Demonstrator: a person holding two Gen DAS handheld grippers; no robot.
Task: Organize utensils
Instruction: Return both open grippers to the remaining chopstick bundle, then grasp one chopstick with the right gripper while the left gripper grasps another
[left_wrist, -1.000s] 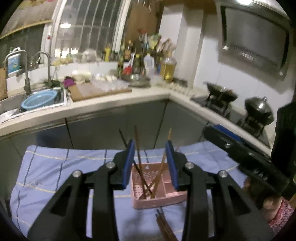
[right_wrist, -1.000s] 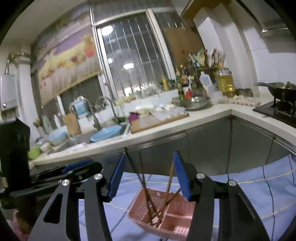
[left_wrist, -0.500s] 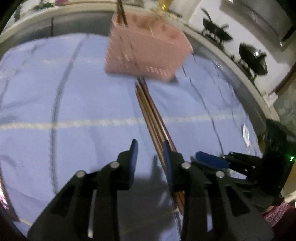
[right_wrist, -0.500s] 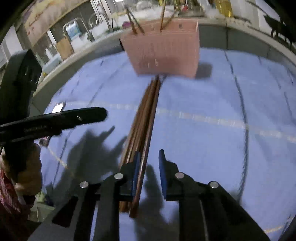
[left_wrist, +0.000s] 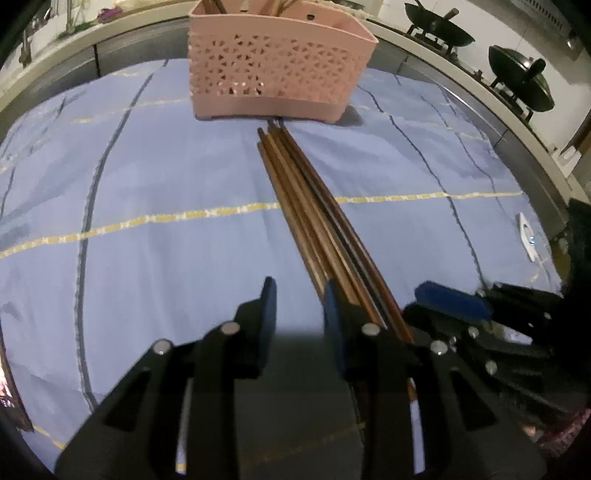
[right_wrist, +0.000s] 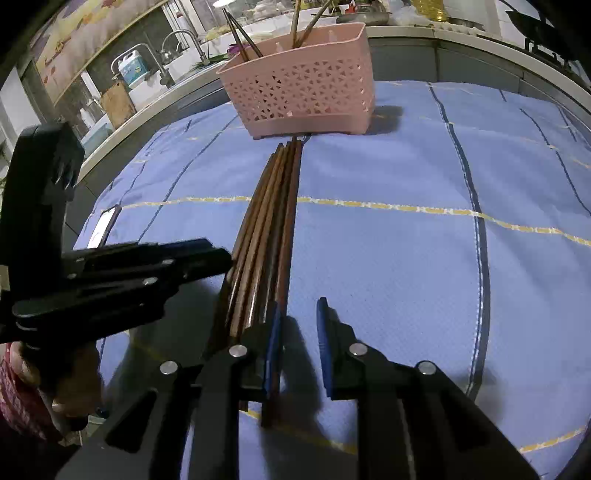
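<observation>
Several chopsticks (left_wrist: 317, 221) lay bundled between both grippers, tips toward the pink basket (left_wrist: 273, 74) ahead; left gripper (left_wrist: 297, 314) and right gripper (right_wrist: 299, 332) stood narrowly parted, empty, flanking them, likely readying a pick.

No legible text, label or number on anything here

A bundle of chopsticks (left_wrist: 314, 218) of brown wood with a slight sheen is seen on a matt blue woven cloth (left_wrist: 147, 184) stitched with yellow lines. At 12 o'clock, a pink plastic basket (right_wrist: 303, 88) with perforated, smooth matt walls is shown.
</observation>
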